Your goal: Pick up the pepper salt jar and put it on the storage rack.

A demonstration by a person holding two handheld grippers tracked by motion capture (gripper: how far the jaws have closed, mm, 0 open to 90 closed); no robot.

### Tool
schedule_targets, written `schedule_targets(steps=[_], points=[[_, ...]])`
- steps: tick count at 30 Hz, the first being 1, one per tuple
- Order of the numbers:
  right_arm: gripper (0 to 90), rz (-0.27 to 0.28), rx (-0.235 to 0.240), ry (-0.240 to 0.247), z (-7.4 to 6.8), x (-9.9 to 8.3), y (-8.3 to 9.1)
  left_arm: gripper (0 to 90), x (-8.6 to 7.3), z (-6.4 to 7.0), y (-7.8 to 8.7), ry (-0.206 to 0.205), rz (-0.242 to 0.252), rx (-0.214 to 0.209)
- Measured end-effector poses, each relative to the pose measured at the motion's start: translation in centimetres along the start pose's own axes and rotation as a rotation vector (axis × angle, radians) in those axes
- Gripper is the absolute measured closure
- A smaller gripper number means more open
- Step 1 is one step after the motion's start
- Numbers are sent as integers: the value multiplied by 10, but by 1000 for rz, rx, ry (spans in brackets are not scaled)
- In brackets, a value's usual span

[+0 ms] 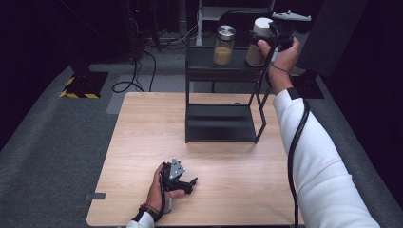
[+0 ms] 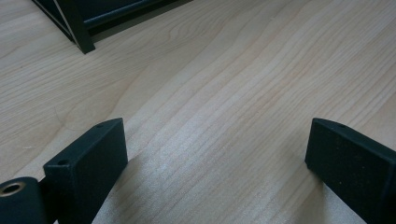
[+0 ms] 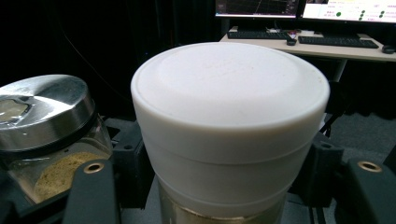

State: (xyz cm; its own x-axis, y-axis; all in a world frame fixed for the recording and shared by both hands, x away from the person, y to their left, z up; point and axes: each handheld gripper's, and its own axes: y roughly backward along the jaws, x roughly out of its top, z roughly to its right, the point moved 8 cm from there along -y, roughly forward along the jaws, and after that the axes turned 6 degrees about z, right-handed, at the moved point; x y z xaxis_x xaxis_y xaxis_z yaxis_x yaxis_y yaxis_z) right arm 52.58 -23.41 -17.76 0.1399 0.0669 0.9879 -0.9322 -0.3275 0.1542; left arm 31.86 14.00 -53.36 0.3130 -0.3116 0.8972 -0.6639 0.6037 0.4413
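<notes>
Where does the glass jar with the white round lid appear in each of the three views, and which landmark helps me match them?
High view: the glass jar with the white round lid stands at the top right, on the black metal rack's upper shelf, at the right gripper.
Left gripper view: not in it.
Right gripper view: centre, close between the jaws.
Shared landmark: the glass jar with the silver metal lid, just left of it.

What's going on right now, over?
Right gripper closed around white-lidded jar on black rack. Left gripper open, idle on table. Steel-lidded jar close beside.
</notes>
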Motion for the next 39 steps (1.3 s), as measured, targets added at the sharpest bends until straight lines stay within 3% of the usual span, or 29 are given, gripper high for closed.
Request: schedule_targets(steps=[4,10,12,20,33,39], points=[[335,0,15,4,3,-1,1,56,0,0,0,0,0,0],[205,10,17,33,2,0,4,56,0,0,0,1,0,-1],[168,40,23,42,2,0,7,56,0,0,0,1,0,0],[69,120,29,66,10,0,33,56,0,0,0,3,0,0],[29,167,47,67,13,-18,76,56,0,-1,0,4,-1,-2],[22,178,48,97,13,-30,97,56,0,-1,0,4,-1,-2]])
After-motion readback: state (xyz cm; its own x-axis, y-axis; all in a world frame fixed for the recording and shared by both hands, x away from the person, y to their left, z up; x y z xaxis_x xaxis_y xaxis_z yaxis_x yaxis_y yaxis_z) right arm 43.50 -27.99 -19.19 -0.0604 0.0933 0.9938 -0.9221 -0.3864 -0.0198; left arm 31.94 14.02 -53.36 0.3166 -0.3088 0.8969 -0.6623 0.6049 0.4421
